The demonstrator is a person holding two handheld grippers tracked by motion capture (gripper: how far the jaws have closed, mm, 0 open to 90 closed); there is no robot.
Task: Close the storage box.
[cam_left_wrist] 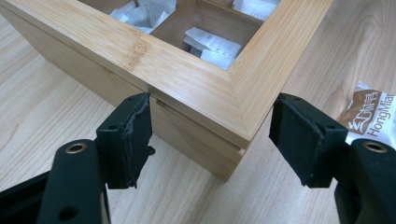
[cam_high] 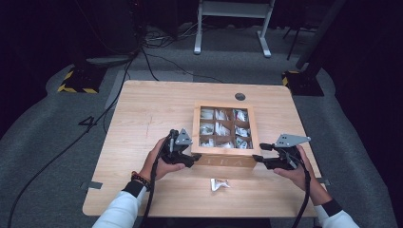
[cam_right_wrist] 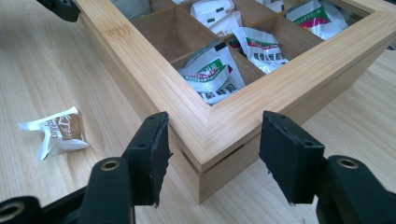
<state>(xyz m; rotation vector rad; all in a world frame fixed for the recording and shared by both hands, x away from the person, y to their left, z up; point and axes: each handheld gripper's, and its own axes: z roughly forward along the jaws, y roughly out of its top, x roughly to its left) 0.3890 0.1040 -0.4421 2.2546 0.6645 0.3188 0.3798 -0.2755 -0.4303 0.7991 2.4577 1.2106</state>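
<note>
So the wooden tea box (cam_high: 225, 159) sits a bit right of the middle of the worktop (cam_high: 142, 123), lid down, with a window in the lid, and you can see the sachets sorted into its compartments through it. The person has a gripper at each near corner. The left gripper (cam_left_wrist: 210, 135) has its fingers (cam_left_wrist: 128, 140) spread wide around the near left corner, one finger along each side of it. The inner edge of one looks right up against the wood, the other stands just off it. The right gripper (cam_right_wrist: 212, 154) mirrors that at the near right corner: fingers (cam_right_wrist: 152, 156) open, straddling the corner, not pinching anything.

Both sets of fingers line up about level with the seam between lid and base, so I'd guess this is the setup for lifting the lid, or maybe for sliding the whole box. Nothing is gripped yet.

There's one loose tea sachet (cam_high: 219, 184) lying on the worktop just in front of the box, between the two hands, so my bet is it goes inside once the lid is up.

Next move probably calls for closing on the lid edge only, above the seam, both sides evenly, or the base comes along too.
</note>
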